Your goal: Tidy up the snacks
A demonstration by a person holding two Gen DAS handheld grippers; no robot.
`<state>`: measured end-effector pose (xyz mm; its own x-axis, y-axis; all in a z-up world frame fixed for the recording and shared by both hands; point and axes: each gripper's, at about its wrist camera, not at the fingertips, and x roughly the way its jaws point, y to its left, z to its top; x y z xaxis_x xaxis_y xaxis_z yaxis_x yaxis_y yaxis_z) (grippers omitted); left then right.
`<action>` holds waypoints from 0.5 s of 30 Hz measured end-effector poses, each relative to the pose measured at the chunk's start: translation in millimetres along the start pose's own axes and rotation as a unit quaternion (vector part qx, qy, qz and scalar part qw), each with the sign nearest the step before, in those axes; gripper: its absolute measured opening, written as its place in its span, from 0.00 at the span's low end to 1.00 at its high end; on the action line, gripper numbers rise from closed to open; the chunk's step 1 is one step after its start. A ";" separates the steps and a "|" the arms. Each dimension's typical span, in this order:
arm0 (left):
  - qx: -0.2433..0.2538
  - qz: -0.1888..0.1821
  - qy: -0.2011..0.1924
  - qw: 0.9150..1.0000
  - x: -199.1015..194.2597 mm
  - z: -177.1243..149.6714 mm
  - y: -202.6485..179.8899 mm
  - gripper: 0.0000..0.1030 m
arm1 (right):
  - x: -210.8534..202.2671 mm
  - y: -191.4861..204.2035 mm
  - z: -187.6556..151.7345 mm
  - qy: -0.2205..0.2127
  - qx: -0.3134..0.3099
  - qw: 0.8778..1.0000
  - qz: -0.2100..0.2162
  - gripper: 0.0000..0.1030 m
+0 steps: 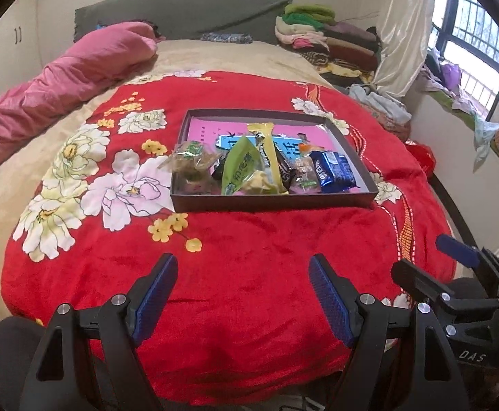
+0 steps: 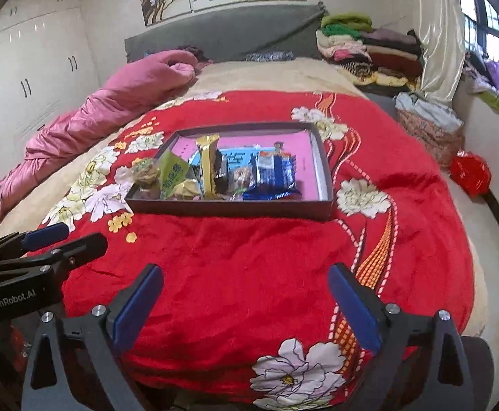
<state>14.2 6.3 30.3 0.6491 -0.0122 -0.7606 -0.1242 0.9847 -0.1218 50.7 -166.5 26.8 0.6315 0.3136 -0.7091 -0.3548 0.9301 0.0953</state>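
From the left wrist camera, the left gripper (image 1: 241,274) hangs over the near edge of a red flowered blanket (image 1: 249,257) spread on the bed, its blue-padded jaws standing apart with nothing between them. Farther in, toward the middle of the blanket, lies a shallow dark box (image 1: 273,203) with a pink lining. The snacks are gathered along its near wall: a clear-wrapped greenish candy (image 1: 193,159) at the near left corner, a light green packet (image 1: 241,169) leaning beside it, a tall yellow wrapper (image 1: 266,154) and a dark bar (image 1: 285,171) just right of that, a small clear-wrapped sweet (image 1: 304,174), and a blue foil packet (image 1: 333,171) toward the near right corner. The right gripper (image 1: 431,257) enters at the right edge of the blanket, also spread wide. A pink quilt (image 1: 78,75) lies bunched along the left side of the bed, and folded clothes (image 1: 321,37) are stacked at the far right corner.

From the right wrist camera, the right gripper (image 2: 246,275) is poised over the near edge of the blanket (image 2: 249,250), jaws wide apart and empty. The box (image 2: 232,207) sits ahead, well clear of the fingers, with the green packet (image 2: 174,174), yellow wrapper (image 2: 208,167) and blue foil packet (image 2: 275,174) crowded against its near wall; the far part shows bare pink lining. The left gripper (image 2: 74,236) shows at the left, over the blanket's near left edge, fingers parted. A red bag (image 2: 470,173) lies past the right edge of the bed.
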 end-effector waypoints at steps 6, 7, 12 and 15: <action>0.008 0.011 -0.003 1.000 -9.6 -0.7 -4.6 0.78 | -12.7 2.1 4.4 -0.027 -0.010 1.000 -0.008 0.95; 0.010 0.015 -0.003 1.000 -10.7 -0.8 -5.3 0.78 | -14.3 1.2 4.7 -0.030 -0.009 0.999 -0.009 0.95; 0.008 0.018 -0.001 1.000 -13.9 -0.7 -4.2 0.78 | -15.0 -2.2 5.2 -0.028 -0.004 1.000 -0.009 0.95; 0.009 0.017 0.001 1.000 -14.0 -1.3 -4.1 0.78 | -15.9 -3.8 4.5 -0.026 -0.001 1.000 -0.009 0.95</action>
<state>4.7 2.2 40.6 0.6436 0.0214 -0.7651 -0.1336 0.9874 -0.0847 45.2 -174.2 40.8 0.6731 0.3058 -0.6734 -0.3441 0.9354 0.0808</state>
